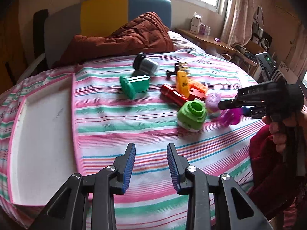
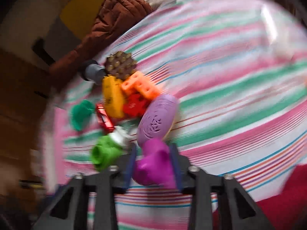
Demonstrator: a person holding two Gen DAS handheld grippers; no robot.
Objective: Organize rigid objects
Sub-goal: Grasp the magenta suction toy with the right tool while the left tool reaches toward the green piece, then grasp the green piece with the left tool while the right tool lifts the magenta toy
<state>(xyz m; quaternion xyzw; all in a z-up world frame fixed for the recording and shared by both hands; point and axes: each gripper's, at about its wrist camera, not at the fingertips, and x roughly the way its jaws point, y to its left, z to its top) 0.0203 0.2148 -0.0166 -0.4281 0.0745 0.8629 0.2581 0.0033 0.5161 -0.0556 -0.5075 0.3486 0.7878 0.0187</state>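
My right gripper [image 2: 153, 162] has its fingers pinched on the magenta piece [image 2: 152, 167] at the pile's near edge on the bed [image 1: 145, 115]. My left gripper [image 1: 151, 167] hovers partly open, empty, beside the white tray [image 1: 44, 126].

- Left wrist view: looking forward and down past the left gripper [image 1: 151, 167] across the striped bedspread [image 1: 134, 118], toward the headboard and window; standing back from the toy pile [image 1: 184, 94].
- Right wrist view: tilting steeply down over the right gripper [image 2: 153, 164], sitting close above the same pile, blurred.
- Sharing: the pile, the bedspread, the brown quilt [image 1: 126, 36]; the right gripper appearing at the left view's right edge.
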